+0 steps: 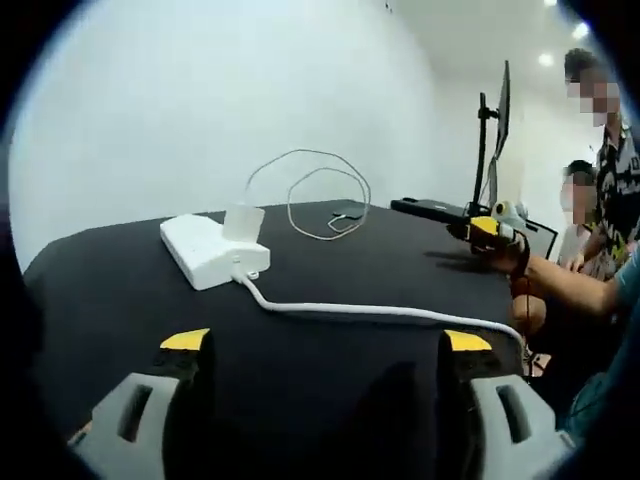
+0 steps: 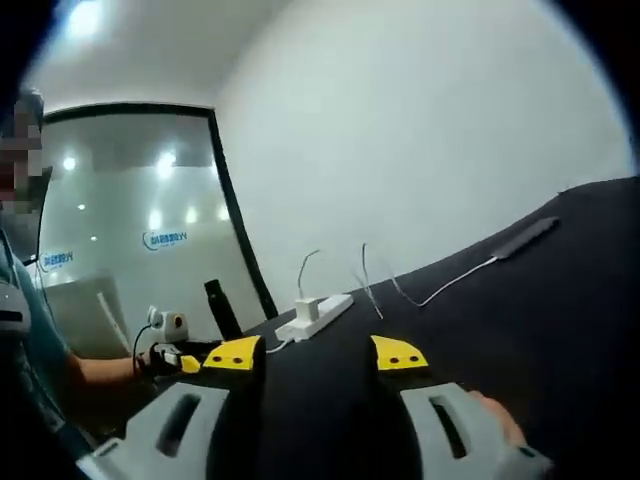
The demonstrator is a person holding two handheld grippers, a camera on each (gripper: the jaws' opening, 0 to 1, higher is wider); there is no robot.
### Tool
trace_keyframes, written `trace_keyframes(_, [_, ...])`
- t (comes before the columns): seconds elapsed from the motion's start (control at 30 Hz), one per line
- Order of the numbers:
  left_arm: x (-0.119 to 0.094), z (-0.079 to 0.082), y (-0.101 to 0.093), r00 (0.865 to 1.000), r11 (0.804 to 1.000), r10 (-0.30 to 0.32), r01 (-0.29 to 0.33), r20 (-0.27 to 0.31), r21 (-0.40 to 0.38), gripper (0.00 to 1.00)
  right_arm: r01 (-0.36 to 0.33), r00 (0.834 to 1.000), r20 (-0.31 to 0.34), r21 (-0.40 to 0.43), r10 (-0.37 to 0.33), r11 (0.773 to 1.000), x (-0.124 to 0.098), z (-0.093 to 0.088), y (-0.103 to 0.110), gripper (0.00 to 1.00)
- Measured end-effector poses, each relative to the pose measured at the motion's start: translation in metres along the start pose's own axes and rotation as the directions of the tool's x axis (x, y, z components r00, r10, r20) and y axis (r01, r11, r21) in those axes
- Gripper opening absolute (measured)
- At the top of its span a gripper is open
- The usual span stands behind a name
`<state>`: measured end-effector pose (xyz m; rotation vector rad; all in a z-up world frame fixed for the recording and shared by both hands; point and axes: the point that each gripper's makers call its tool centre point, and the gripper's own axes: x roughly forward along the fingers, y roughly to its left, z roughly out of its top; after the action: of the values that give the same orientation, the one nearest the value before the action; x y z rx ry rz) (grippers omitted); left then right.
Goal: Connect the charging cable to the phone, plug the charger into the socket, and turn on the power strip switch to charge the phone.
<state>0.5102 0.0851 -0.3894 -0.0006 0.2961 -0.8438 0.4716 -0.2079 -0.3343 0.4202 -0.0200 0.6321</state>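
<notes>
The flat dark phone (image 2: pixel 527 236) lay well ahead-right of the empty, parted right gripper (image 2: pixel 316 353), long axis along the black desk's (image 1: pixel 400 270) far edge; the left gripper (image 1: pixel 327 341) was parted too.

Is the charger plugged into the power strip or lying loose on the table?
Plugged in: the charger stands upright on the power strip.

left hand-held gripper (image 1: pixel 325 345) agape, right hand-held gripper (image 2: pixel 317 353) agape
</notes>
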Motion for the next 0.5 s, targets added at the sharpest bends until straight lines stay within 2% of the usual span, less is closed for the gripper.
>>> trace_keyframes(0.07, [0.001,0.001,0.000,0.999,0.999,-0.006,0.007,0.038,-0.032,0.85,0.008,1.000,-0.008,-0.015,-0.008,1.000,0.001,-0.002,0.001,0.39])
trace_keyframes(0.1, [0.001,-0.003,-0.001,0.999,0.999,-0.005,0.007,0.036,-0.046,0.85,0.010,1.000,-0.012,-0.020,-0.010,1.000,0.001,-0.003,0.002,0.39])
trace_keyframes(0.13, [0.001,-0.003,-0.003,1.000,1.000,-0.013,0.014,0.026,-0.027,0.86,0.011,1.000,-0.022,-0.028,-0.012,1.000,0.002,-0.005,0.002,0.39])
trace_keyframes(0.17, [0.001,0.001,-0.007,0.999,1.000,-0.026,0.026,0.040,-0.003,0.89,0.009,0.999,-0.030,-0.035,-0.010,0.999,0.002,-0.006,0.003,0.39])
trace_keyframes(0.2, [0.002,0.007,-0.012,0.995,0.999,-0.044,0.046,0.093,-0.020,0.92,0.004,0.999,-0.039,-0.047,-0.006,0.999,0.003,-0.009,0.005,0.39])
trace_keyframes(0.23, [0.001,0.005,-0.013,0.995,0.998,-0.048,0.051,0.089,-0.032,0.93,0.006,0.999,-0.042,-0.055,-0.008,0.998,0.002,-0.009,0.005,0.39])
trace_keyframes(0.27, [0.002,0.004,-0.012,0.997,0.999,-0.043,0.045,0.070,-0.029,0.94,0.011,0.999,-0.042,-0.061,-0.013,0.998,0.002,-0.010,0.005,0.40])
trace_keyframes(0.3, [0.002,0.005,-0.010,0.996,0.999,-0.037,0.039,0.076,-0.022,0.94,0.015,0.999,-0.039,-0.065,-0.018,0.998,0.003,-0.009,0.004,0.40])
trace_keyframes(0.33, [0.001,0.008,-0.010,0.994,0.999,-0.035,0.038,0.100,-0.025,0.95,0.019,0.999,-0.040,-0.066,-0.022,0.998,0.004,-0.009,0.003,0.40])
trace_keyframes(0.5, [-0.005,0.018,-0.002,0.988,0.998,-0.026,0.033,0.150,-0.045,0.96,0.019,0.999,-0.039,-0.087,-0.022,0.996,0.002,-0.010,0.004,0.44])
